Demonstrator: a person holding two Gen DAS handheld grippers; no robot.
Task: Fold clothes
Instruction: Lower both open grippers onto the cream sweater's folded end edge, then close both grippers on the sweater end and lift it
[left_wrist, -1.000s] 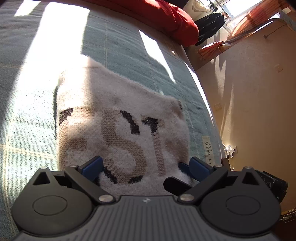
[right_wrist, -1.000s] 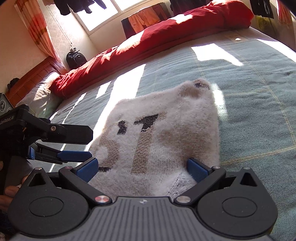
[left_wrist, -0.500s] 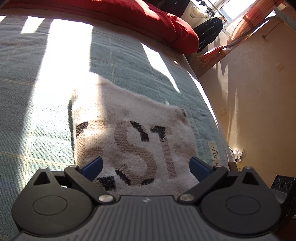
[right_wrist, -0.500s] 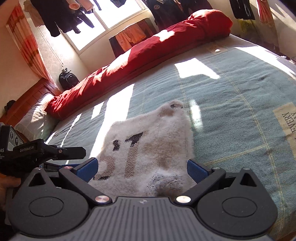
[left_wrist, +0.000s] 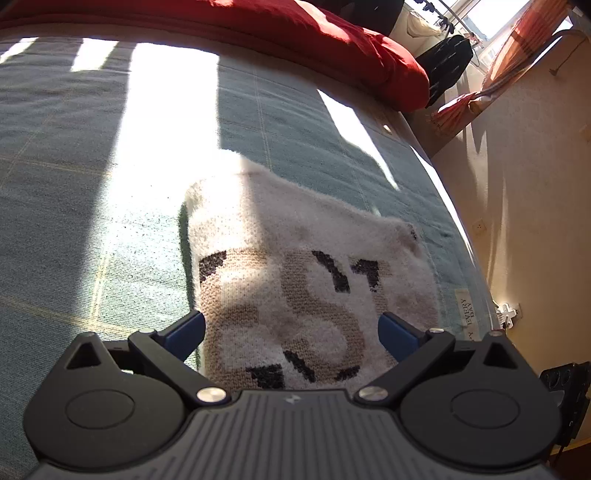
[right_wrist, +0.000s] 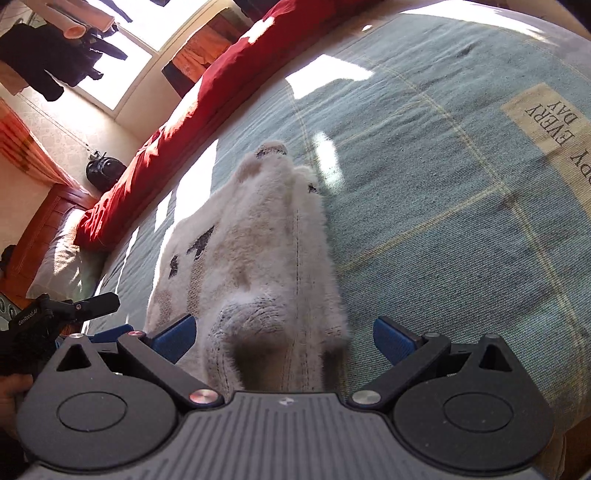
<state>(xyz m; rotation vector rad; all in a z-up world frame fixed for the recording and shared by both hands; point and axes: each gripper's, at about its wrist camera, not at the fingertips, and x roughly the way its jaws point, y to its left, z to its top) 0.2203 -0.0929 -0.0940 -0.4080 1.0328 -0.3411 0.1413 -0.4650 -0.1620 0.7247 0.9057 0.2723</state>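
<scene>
Folded white fuzzy sweater flat on teal bedspread, roughly mid-bed, w/ tan and black knitted letters facing up. In left wrist view, rectangular bundle w/ long axis running left-right across frame; far edge twd red duvet, near edge tucked under camera body. Letter tops twd duvet, bottoms twd gripper. In right wrist view, seen end-on: sweater stretching away from lens twd red duvet, near end bunched and lifted close to lens, seam line visible along right side.

Left gripper spread wide, blue pads either side of sweater's near edge, nothing pinched. Right gripper also spread wide, sweater's bunched end between pads; contact w/ fabric — can't tell. Left gripper also visible at left edge of right view, hand behind it.

Sun stripes across bedspread and sweater.
</scene>
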